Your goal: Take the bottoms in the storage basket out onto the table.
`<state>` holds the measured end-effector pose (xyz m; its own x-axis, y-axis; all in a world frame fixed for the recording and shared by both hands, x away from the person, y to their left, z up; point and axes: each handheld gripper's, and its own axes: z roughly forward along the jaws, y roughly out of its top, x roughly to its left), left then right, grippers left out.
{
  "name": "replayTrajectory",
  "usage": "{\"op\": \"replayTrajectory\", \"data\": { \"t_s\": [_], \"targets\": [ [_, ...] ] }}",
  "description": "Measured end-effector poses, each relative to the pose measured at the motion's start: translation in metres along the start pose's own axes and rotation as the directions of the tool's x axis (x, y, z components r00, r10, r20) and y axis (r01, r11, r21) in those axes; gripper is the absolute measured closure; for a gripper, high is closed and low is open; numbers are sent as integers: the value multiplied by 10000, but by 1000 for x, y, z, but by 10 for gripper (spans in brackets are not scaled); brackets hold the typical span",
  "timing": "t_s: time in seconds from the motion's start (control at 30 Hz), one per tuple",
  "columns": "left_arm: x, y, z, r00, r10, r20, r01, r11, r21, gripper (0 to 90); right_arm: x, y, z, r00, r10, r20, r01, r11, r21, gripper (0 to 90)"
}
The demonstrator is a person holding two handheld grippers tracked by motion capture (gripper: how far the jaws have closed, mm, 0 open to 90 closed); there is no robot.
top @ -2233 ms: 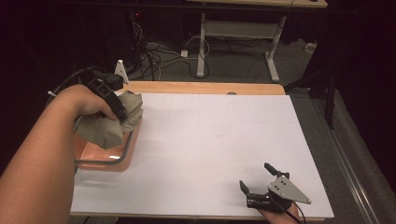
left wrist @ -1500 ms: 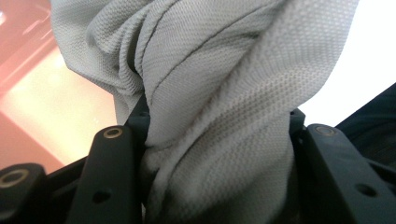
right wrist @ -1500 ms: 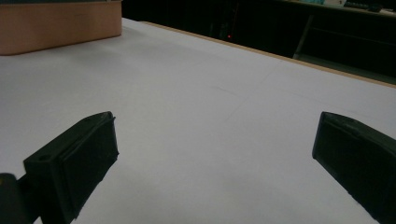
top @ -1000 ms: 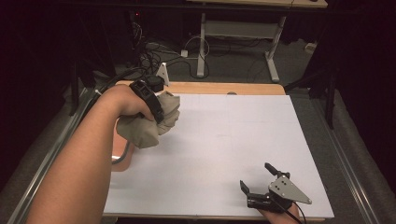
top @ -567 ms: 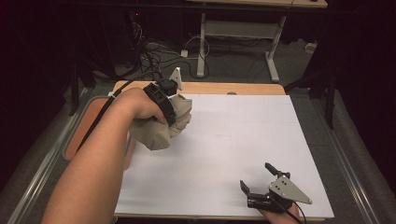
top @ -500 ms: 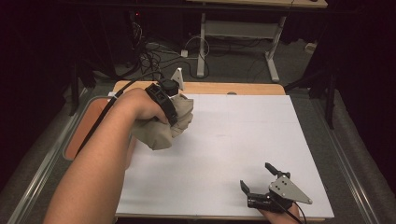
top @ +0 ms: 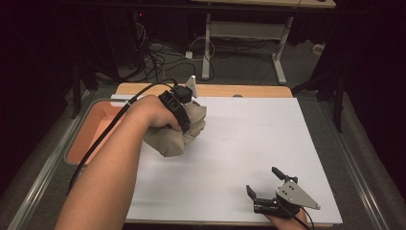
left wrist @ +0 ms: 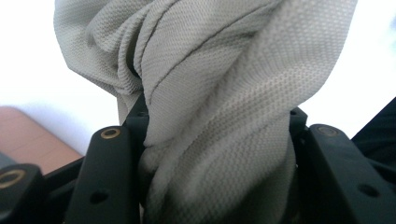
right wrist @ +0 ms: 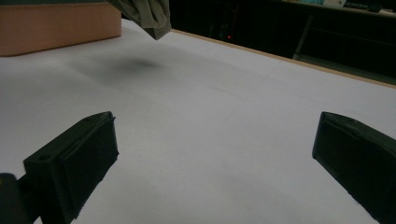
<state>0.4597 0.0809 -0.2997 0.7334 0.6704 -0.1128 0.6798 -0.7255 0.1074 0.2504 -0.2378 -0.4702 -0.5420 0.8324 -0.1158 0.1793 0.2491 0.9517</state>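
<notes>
A big white sheet [top: 249, 158] covers most of the table. It is flat and smooth, with faint straight fold lines running across it. A strip of light wood [top: 239, 90] peeks out along the far edge of the table. At the left side of the table sits an orange tray [top: 91, 132] with a grey rim. In the right gripper view the tray looks like a low orange wall at the far corner of the sheet.

The left gripper [top: 189, 103] is up over the left part of the sheet, near the tray. Its jaws are pinching a soft beige cloth [top: 179, 132]. In the left gripper view the cloth [left wrist: 205, 102] is bunched in thick folds between the two black jaws. The cloth hangs in a lump above the sheet and makes a dark shadow [right wrist: 135, 65] on it, so it does not lie on the table.

The right gripper [top: 268, 189] rests low at the near right corner of the sheet. Its jaws are spread wide, with bare white sheet between them.

The room behind is dark. There is a grey floor with a tangle of black cables [top: 153, 62] on it, and the pale metal legs of another desk [top: 239, 33] stand farther back
</notes>
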Motion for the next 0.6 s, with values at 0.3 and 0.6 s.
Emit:
{"op": "replayTrajectory", "data": {
  "t_s": [0.3,0.6],
  "targets": [
    [-5,9,13,9997,190,161,-190,9998,-18,472,-1,0,0,10000,-31,6,32,10000,-38,8],
    [-7,18,29,9986,187,501,-175,9995,-250,470,0,0,0,10000,-48,8,48,10000,-20,8]
  ]
}}
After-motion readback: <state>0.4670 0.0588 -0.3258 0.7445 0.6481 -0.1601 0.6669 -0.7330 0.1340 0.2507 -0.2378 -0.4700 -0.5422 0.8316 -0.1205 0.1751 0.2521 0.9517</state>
